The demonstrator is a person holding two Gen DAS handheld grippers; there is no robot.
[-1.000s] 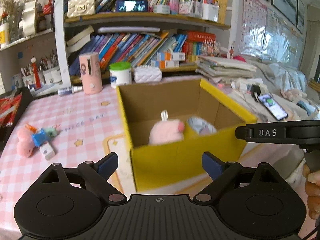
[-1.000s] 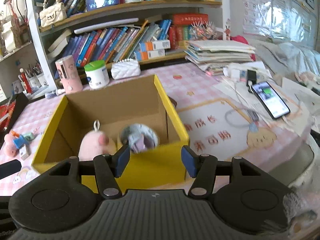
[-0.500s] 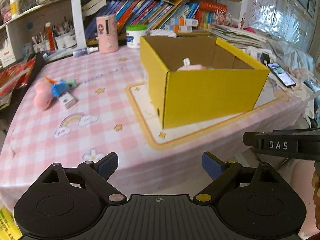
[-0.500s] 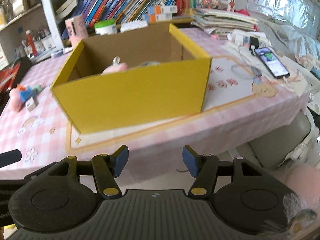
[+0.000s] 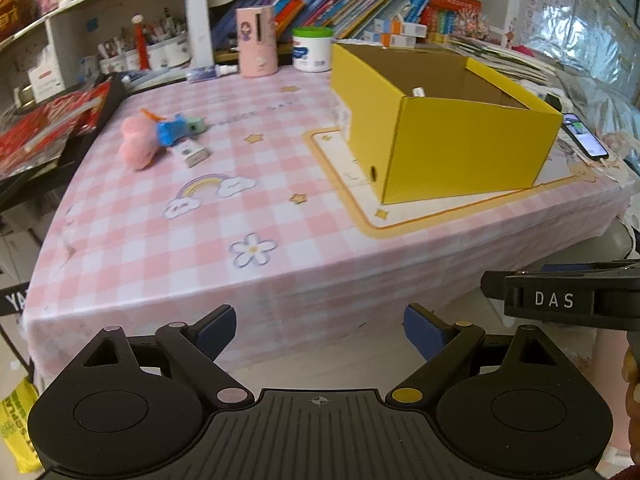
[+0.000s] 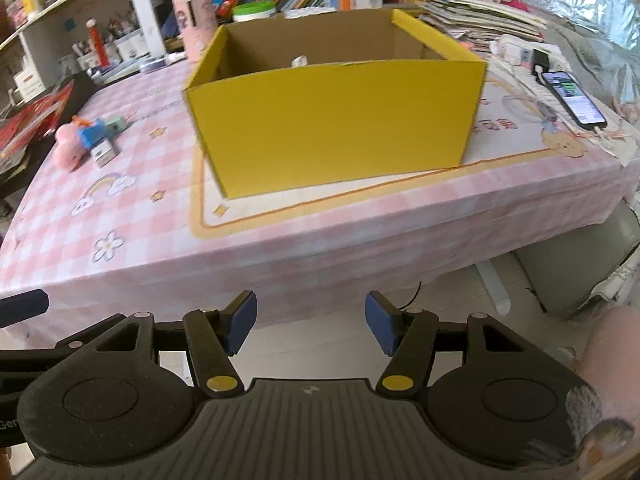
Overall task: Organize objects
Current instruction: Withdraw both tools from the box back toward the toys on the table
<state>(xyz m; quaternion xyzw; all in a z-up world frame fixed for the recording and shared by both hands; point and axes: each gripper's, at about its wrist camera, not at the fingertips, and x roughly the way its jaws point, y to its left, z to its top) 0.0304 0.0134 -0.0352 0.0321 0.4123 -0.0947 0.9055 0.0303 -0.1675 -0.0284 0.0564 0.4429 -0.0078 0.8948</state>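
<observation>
A yellow cardboard box [image 5: 460, 148] [image 6: 336, 124] stands open-topped on the pink checked table [image 5: 208, 232] [image 6: 132, 216]. Only a small white tag [image 5: 417, 91] [image 6: 299, 61] shows above its rim; the rest of its contents are hidden. A pink plush toy [image 5: 138, 146] [image 6: 68, 148], a blue toy [image 5: 170, 132] [image 6: 91, 133] and a small white block [image 5: 193, 153] [image 6: 103, 152] lie at the table's left. My left gripper [image 5: 320, 334] is open and empty, below the table's front edge. My right gripper [image 6: 310, 328] is open and empty, also off the table's front.
A pink cylinder [image 5: 256, 42] and a green-lidded white jar [image 5: 312, 48] stand behind the box before bookshelves. A phone [image 5: 582, 136] [image 6: 570, 98] lies at the table's right. A black tray with red packets [image 5: 52, 128] sits at the left edge.
Both grippers have pulled back and down from over the box to below the table's front edge. Both stayed open and empty. The toys in the box have dropped out of sight.
</observation>
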